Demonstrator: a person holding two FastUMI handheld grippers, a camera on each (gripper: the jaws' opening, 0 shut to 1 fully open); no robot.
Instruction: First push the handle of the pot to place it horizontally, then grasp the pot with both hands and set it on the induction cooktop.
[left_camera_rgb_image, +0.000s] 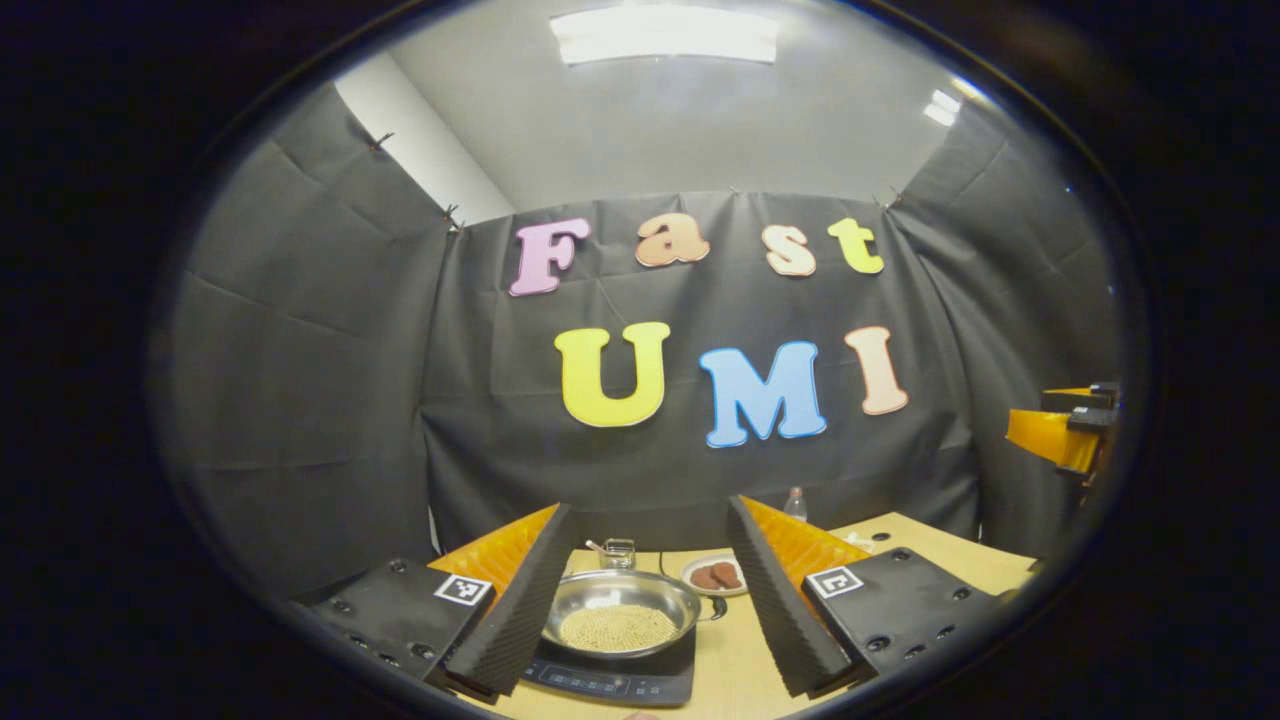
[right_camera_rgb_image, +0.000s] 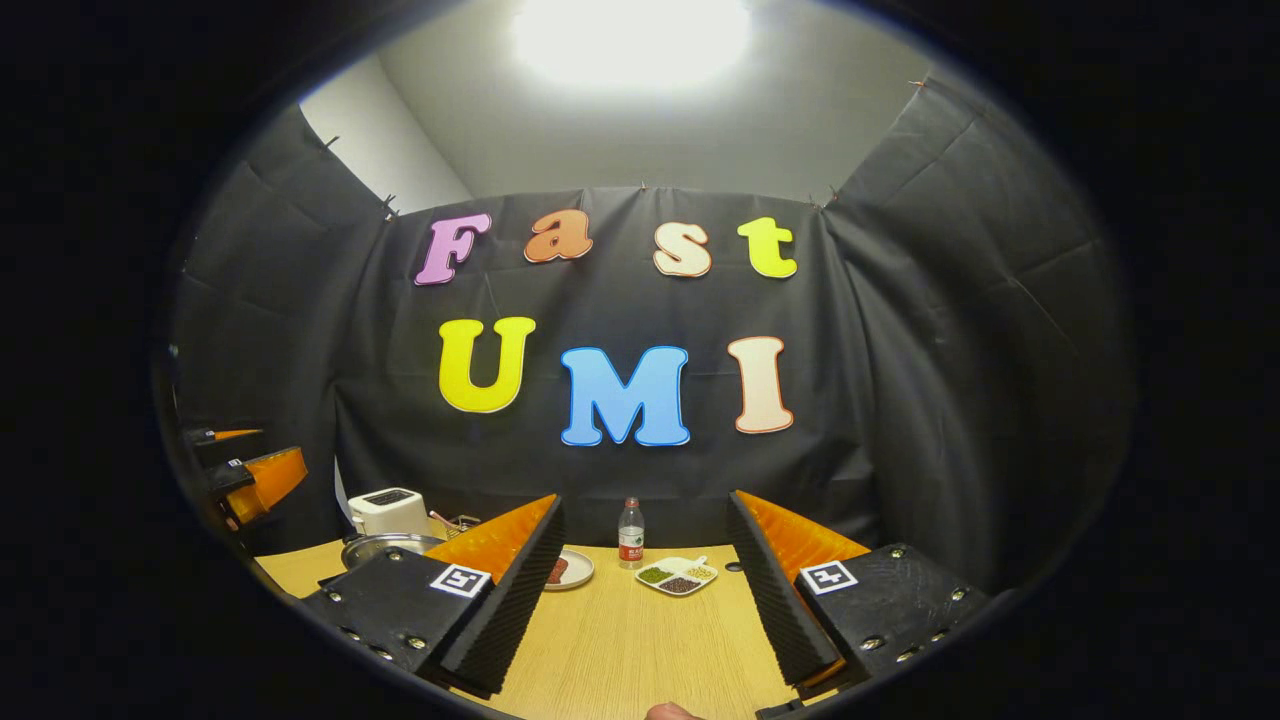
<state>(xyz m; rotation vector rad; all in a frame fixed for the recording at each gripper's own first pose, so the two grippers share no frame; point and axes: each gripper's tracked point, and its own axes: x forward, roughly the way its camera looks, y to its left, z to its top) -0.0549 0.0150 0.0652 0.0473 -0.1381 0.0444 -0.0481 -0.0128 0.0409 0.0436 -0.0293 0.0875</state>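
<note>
Pot (left_camera_rgb_image: 620, 612), a shallow steel one holding a bed of pale grains, sits on the dark induction cooktop (left_camera_rgb_image: 640, 680) near the front edge of the wooden table (left_camera_rgb_image: 930, 545); its handle is too small to read, though something sticks up at the far rim. By the look of it the placing step is done. Behind the pot lies a small plate (left_camera_rgb_image: 716, 574) with brown pieces, and a bottle (left_camera_rgb_image: 795, 503) stands toward the back edge.

Left gripper (left_camera_rgb_image: 650, 590) hangs above the table with both fingers spread wide, gripping nothing, the pot framed between them. Right gripper (right_camera_rgb_image: 645, 590) is likewise spread and empty, aimed level over bare tabletop toward a divided dish (right_camera_rgb_image: 678, 577).

The risk, as I judge it: a careless sweep by the left fingers could clip the rim and spill grains or slide the pot off the cooktop.
</note>
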